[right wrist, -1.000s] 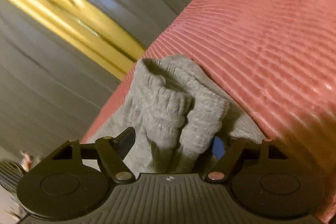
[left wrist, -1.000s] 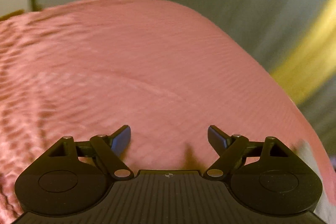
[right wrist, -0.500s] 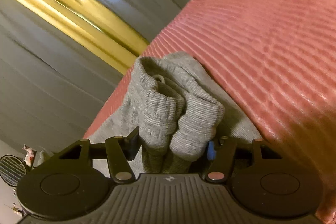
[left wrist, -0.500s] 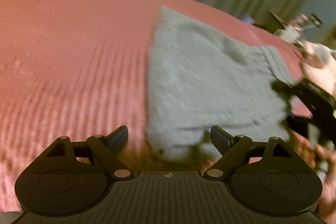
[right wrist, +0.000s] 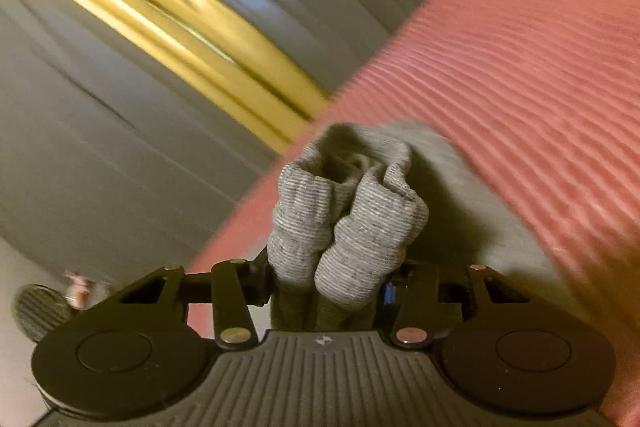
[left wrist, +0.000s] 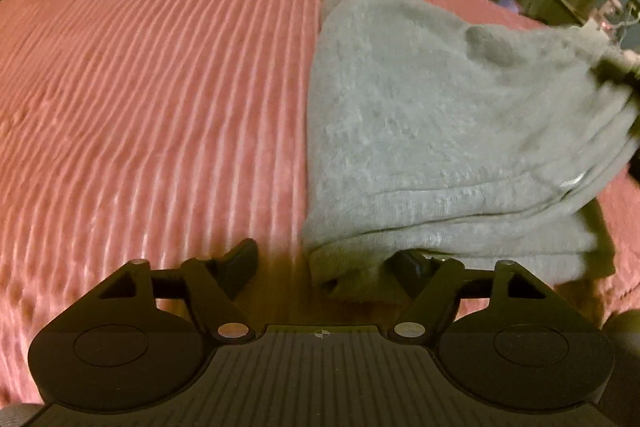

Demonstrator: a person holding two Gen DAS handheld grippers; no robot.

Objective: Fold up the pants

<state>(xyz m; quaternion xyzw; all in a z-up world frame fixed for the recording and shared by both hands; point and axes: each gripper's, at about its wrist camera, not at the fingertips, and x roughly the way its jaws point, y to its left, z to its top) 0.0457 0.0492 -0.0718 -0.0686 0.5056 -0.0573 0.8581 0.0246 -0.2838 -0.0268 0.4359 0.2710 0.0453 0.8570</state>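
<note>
The grey pants (left wrist: 432, 131) lie folded in layers on the pink ribbed bedspread (left wrist: 160, 99), on the right of the left wrist view. My left gripper (left wrist: 324, 263) is open; the near left corner of the pants lies between its jaws, over the right finger. My right gripper (right wrist: 326, 283) is shut on the ribbed cuffs (right wrist: 344, 227) of the pants and lifts that end off the bedspread (right wrist: 540, 67). The right gripper shows only as a dark blur at the right edge of the left wrist view.
Grey curtains (right wrist: 120, 155) with a yellow strip (right wrist: 160, 19) hang beyond the bed's far edge. Dark furniture (left wrist: 568, 11) stands beyond the bed at the right. A round vent-like object (right wrist: 40, 311) sits low at the left.
My left gripper swung from bare bedspread to the pants and closed in on their near corner. My right gripper shut on the cuffs and raised them.
</note>
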